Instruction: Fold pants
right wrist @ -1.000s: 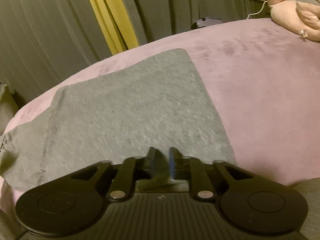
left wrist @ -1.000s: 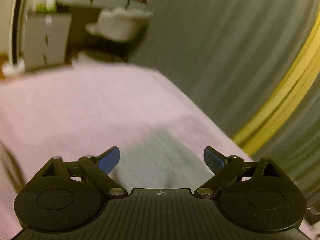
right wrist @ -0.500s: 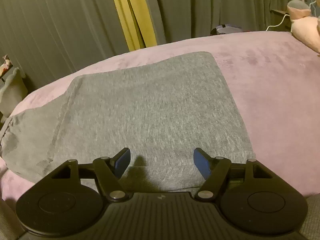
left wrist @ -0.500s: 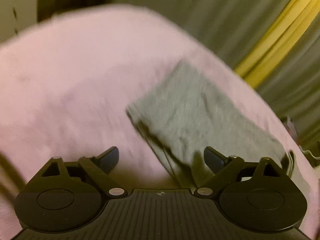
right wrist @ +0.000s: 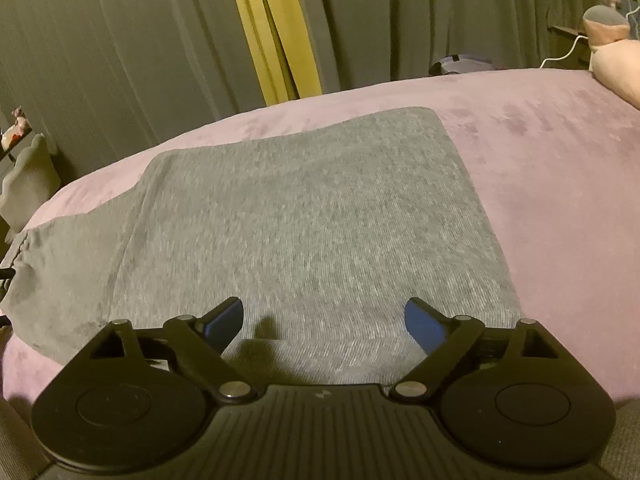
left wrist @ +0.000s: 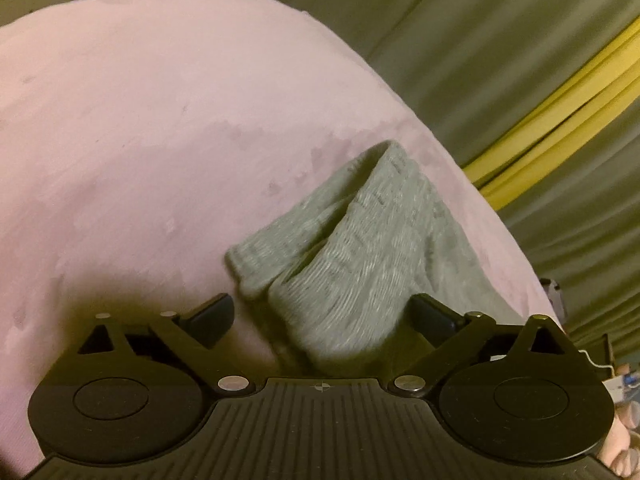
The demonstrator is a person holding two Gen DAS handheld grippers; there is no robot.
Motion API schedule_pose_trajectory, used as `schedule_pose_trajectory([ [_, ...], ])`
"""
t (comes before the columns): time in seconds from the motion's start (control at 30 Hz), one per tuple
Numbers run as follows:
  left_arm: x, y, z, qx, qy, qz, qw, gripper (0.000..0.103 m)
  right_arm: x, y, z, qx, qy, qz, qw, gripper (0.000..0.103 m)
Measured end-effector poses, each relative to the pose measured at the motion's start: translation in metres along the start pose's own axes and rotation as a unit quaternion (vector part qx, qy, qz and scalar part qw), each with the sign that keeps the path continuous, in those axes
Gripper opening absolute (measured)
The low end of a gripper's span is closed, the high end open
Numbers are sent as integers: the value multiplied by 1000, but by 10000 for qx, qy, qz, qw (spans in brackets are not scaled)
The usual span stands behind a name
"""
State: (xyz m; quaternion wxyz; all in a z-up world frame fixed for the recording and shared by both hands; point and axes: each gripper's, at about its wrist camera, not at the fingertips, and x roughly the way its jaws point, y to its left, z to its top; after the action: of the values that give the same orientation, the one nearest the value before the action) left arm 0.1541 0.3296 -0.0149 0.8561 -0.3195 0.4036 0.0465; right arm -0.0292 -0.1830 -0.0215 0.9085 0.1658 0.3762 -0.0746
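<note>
Release is under way: the right gripper (right wrist: 324, 320), pinched on the near hem of the grey pants (right wrist: 304, 216) a second ago, spreads its jaws with nothing held, leaving the fold flat on the pink bedcover (right wrist: 560, 152). Meanwhile the left gripper (left wrist: 322, 318) has dropped toward the pants' other end, jaws widening around the cloth without clamping it, probably for the next fold; no container is visible.

Folded pants (right wrist: 304, 220) on bed (right wrist: 560, 168), curtains (right wrist: 120, 48) behind

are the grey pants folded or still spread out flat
Folded. The grey pants lie on the pink bedcover as a compact, squared stack; the left wrist view shows doubled layers at their end.
</note>
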Motion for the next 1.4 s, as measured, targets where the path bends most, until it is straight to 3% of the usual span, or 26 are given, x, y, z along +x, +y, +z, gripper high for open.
schedule_pose_trajectory([
  [0.13,4,-8,5,-95,-77,176,9998,90,1,1,0,-3,-21,-34,10000,89],
  [0.2,3,-8,3,9,-190,204,9996,77,2,3,0,-20,-32,-62,10000,89],
  [0.3,-1,1,-2,87,-325,-18,9994,68,2,3,1,-40,-56,-94,9999,89],
  [0.37,-1,8,-4,20,-359,-160,9992,68,3,3,1,-75,-67,-112,9999,90],
  [0.47,3,5,-2,91,-319,-88,9994,77,4,5,1,-128,-76,-133,9998,93],
  [0.57,1,-1,2,23,-305,70,9995,70,5,7,1,-174,-78,-174,9997,93],
  [0.7,-21,-19,-2,489,-647,50,9967,46,0,4,3,-25,-168,-173,9997,93],
  [0.83,-57,-57,-7,966,-1026,-276,9896,43,-7,-5,5,224,-397,-247,9987,93],
  [1.03,-102,-150,-31,2103,-1398,-895,9634,43,-13,-14,8,506,-596,-245,9966,93],
  [1.2,-106,-230,-88,3003,-1408,-1349,9337,43,-19,-22,10,652,-733,-243,9949,93],
  [1.27,-98,-258,-121,3453,-1287,-1445,9183,43,-21,-26,11,710,-784,-260,9941,93],
  [1.33,-82,-281,-162,4049,-1031,-1423,8973,44,-21,-31,12,789,-807,-304,9931,89],
  [1.4,-61,-294,-202,4581,-602,-1301,8773,54,-22,-36,12,852,-786,-329,9927,87],
])
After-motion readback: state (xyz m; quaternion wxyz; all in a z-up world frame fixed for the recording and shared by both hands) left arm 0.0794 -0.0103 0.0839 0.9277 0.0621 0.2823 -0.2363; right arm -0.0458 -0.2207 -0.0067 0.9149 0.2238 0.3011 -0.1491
